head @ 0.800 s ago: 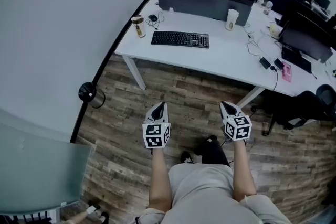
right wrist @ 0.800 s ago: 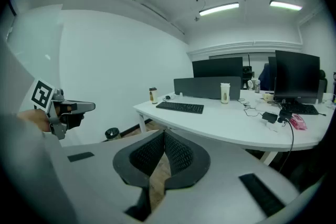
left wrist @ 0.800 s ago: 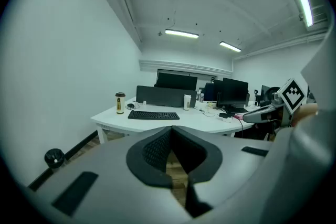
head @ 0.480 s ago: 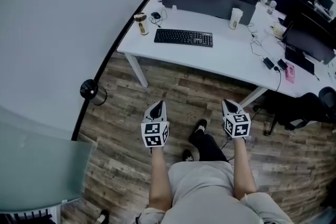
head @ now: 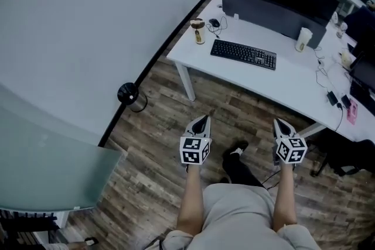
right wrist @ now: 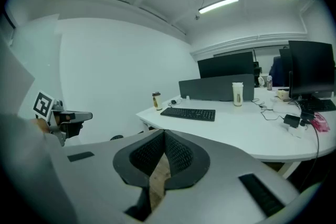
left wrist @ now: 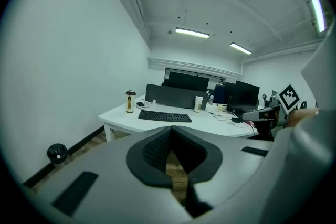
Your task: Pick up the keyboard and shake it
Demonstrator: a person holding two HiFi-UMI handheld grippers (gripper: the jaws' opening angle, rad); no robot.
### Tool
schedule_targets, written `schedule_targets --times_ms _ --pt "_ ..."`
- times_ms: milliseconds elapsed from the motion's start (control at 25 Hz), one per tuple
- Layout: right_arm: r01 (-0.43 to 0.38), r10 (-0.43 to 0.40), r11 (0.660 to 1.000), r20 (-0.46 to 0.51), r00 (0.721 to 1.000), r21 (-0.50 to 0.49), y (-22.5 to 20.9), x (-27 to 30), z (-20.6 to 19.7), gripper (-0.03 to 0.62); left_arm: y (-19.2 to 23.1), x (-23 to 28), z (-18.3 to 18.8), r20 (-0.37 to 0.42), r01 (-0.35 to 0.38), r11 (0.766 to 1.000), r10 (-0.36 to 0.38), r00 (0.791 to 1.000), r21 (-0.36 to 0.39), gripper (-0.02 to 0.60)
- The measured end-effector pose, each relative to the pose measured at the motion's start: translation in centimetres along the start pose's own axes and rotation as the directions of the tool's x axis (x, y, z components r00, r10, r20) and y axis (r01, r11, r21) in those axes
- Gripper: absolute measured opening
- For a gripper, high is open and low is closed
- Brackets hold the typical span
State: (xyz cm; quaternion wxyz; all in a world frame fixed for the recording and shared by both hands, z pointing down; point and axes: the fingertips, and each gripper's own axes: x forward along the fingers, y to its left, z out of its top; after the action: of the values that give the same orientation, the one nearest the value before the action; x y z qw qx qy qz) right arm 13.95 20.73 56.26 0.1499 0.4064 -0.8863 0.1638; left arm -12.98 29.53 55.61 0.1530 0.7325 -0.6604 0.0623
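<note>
A black keyboard [head: 243,54] lies flat on the white desk [head: 281,82], also visible in the left gripper view as the keyboard [left wrist: 165,116] and in the right gripper view as the keyboard [right wrist: 188,113]. Both grippers hang over the wooden floor, well short of the desk. My left gripper [head: 201,120] is shut with nothing in it, its tips meeting [left wrist: 171,128]. My right gripper [head: 281,123] is shut and empty too [right wrist: 164,132]. Each carries its marker cube at the back.
On the desk stand a brown bottle [head: 198,31], a mouse [head: 214,23], a white cup [head: 303,39], a dark divider panel [head: 275,13] and cables. A black round object [head: 128,93] sits on the floor by the wall. A black chair [head: 345,155] stands at right.
The head view has swung left, so the desk and keyboard now sit further right in the picture. Both grippers stay shut side by side over the floor.
</note>
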Motion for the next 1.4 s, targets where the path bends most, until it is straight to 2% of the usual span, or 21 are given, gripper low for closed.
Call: schedule_targets --times_ms 360,520,640,800,960,1200,1400 --pt "-0.081 0.081 0.997 -0.051 0.995 -0.006 -0.8 6.7 2.1 0.040 3.9 5.6 4.5 0.018 -0.050 0.997 0.049 0.999 0.059 0.015" --pt "-0.087 0.088 0.996 -0.053 0.995 0.009 -2.5 8.8 2.9 0.038 4.3 8.4 5.4 0.030 -0.032 0.999 0.031 0.999 0.024 0.015" --pt "-0.085 0.086 0.996 -0.036 0.996 0.042 -4.2 10.5 3.9 0.040 4.7 10.9 5.9 0.035 -0.027 1.000 0.028 0.999 -0.014 0.015" --pt "-0.085 0.088 0.995 -0.039 0.995 0.056 -6.1 13.0 5.3 0.038 5.0 14.6 6.6 0.005 -0.017 1.000 0.017 1.000 -0.002 0.015" --pt "-0.069 0.072 0.995 -0.034 0.997 0.068 -8.4 15.4 7.3 0.040 5.9 17.7 8.7 0.011 -0.022 1.000 0.022 1.000 0.004 0.015" --pt "-0.038 0.040 0.999 -0.033 0.999 0.033 -11.4 19.2 10.4 0.040 9.1 21.7 10.8 0.044 -0.084 0.996 0.084 0.995 -0.020 0.015" --pt "-0.015 0.015 1.000 0.007 1.000 0.010 -13.7 21.7 13.5 0.041 10.9 25.1 11.8 0.035 -0.084 0.996 0.085 0.996 -0.033 0.015"
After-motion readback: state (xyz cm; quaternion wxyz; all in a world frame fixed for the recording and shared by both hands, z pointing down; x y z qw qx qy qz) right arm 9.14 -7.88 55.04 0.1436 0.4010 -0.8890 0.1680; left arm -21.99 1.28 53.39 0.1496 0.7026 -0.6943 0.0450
